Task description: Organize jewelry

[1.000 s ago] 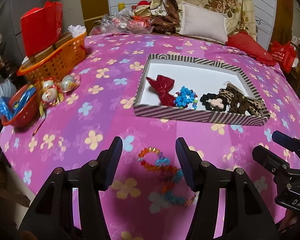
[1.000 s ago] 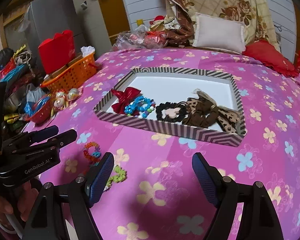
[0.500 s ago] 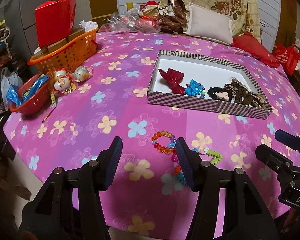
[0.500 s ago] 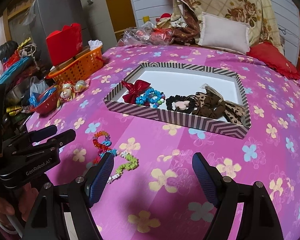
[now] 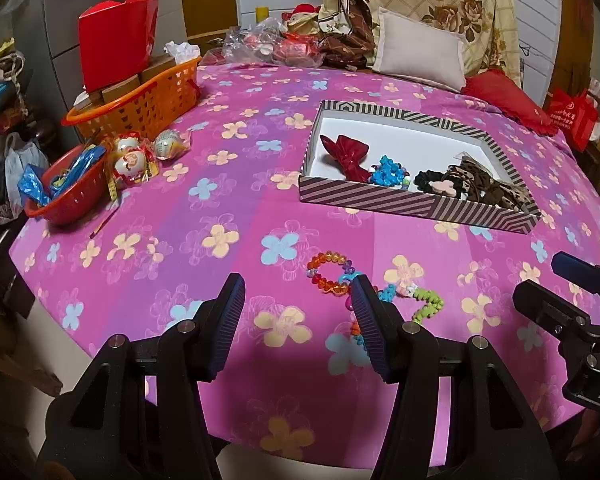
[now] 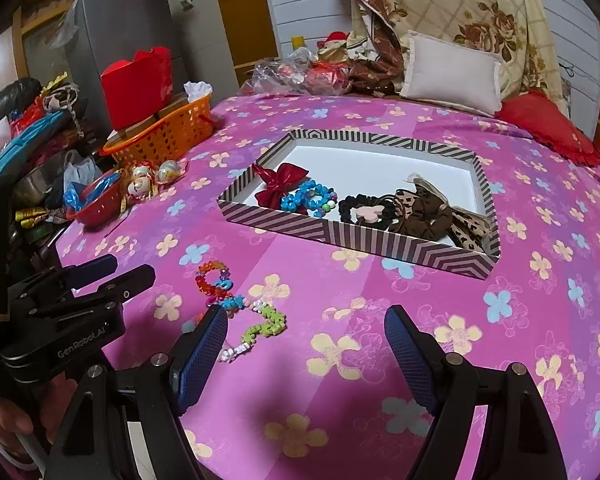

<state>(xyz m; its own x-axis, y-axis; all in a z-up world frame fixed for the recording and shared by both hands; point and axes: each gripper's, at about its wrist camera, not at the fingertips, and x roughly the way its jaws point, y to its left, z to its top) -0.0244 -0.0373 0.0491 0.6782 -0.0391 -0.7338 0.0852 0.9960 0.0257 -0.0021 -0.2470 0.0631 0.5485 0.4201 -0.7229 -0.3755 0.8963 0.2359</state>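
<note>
A striped box (image 5: 404, 202) (image 6: 352, 236) on the pink flowered cloth holds a red bow (image 5: 346, 154) (image 6: 278, 184), a blue bead bracelet (image 5: 388, 172) (image 6: 308, 198), a black hair tie (image 5: 436, 184) (image 6: 366, 210) and leopard scrunchies (image 5: 496, 192) (image 6: 432, 212). An orange bead bracelet (image 5: 326, 268) (image 6: 212, 278) and a green bead string (image 5: 426, 306) (image 6: 266, 326) lie loose near the front edge. My left gripper (image 5: 298, 316) (image 6: 112, 272) is open and empty, just left of them. My right gripper (image 6: 306, 354) (image 5: 540, 280) is open and empty, to their right.
An orange basket (image 5: 140, 100) (image 6: 168, 134) with a red bag, a red bowl (image 5: 70, 192) (image 6: 96, 204) and wrapped round ornaments (image 5: 134, 158) (image 6: 148, 178) sit at the left. Pillows (image 5: 420, 54) (image 6: 450, 74) and clutter lie at the back. The cloth's front edge drops off close below both grippers.
Both grippers have pulled back and up from the cloth, so more of it shows. The loose bead pieces now lie ahead of the left fingers instead of between them.
</note>
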